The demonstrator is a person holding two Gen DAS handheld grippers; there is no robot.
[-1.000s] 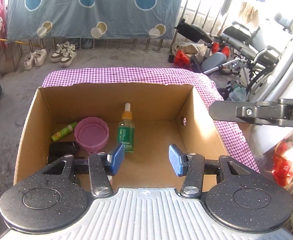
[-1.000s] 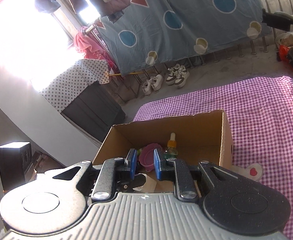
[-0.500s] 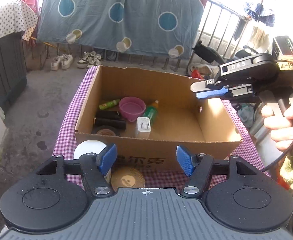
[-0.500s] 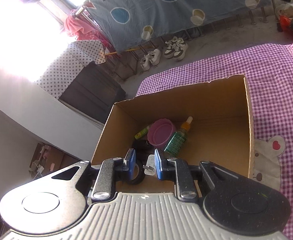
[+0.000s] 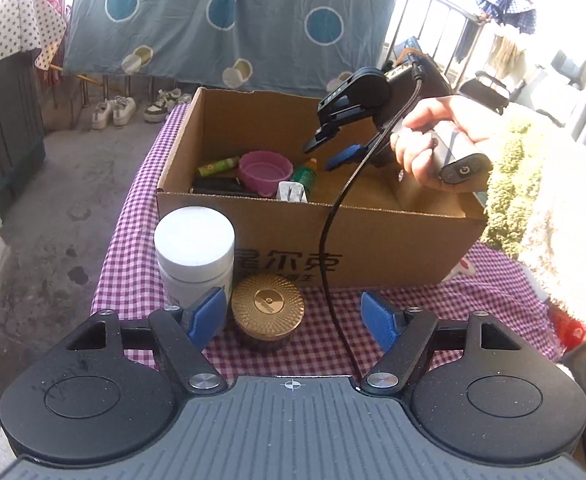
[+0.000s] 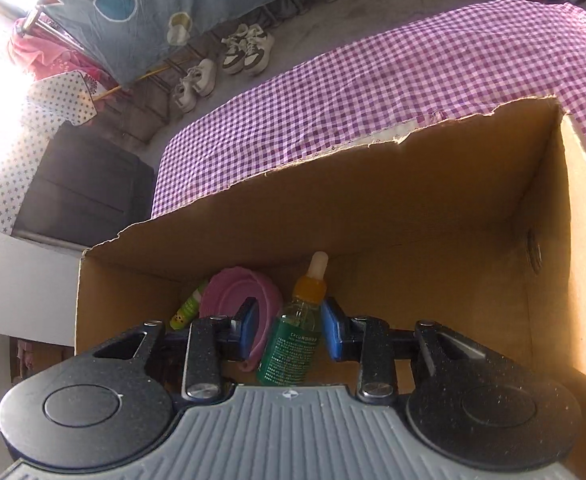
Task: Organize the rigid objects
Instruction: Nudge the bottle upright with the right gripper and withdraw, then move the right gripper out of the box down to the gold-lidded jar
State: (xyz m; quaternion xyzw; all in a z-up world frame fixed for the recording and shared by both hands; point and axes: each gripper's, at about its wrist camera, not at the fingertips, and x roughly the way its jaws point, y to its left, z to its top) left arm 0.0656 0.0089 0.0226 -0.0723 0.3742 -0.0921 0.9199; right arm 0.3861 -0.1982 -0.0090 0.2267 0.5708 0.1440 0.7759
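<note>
A cardboard box (image 5: 373, 248) stands on the purple checked cloth (image 5: 133, 216). Inside lie a pink bowl (image 5: 265, 170), a green dropper bottle (image 5: 305, 176), a green tube (image 5: 219, 166), a black object (image 5: 217, 186) and a white plug (image 5: 291, 192). A white jar (image 5: 195, 254) and a gold-lidded jar (image 5: 267, 306) stand in front of the box. My left gripper (image 5: 293, 316) is open, low over the cloth, just behind the gold jar. My right gripper (image 6: 287, 330) is open inside the box, its pads either side of the dropper bottle (image 6: 297, 328); it also shows in the left wrist view (image 5: 333, 148).
The box's walls (image 6: 573, 240) enclose the right gripper. A cable (image 5: 329, 248) hangs from the right gripper over the box front. Shoes (image 5: 117, 110) and a blue sheet (image 5: 221, 20) lie beyond the table. A dark cabinet (image 5: 1, 132) stands left.
My left gripper has drawn back out of the box to the front, by the two jars. My right gripper has gone down into the box and opened around the dropper bottle.
</note>
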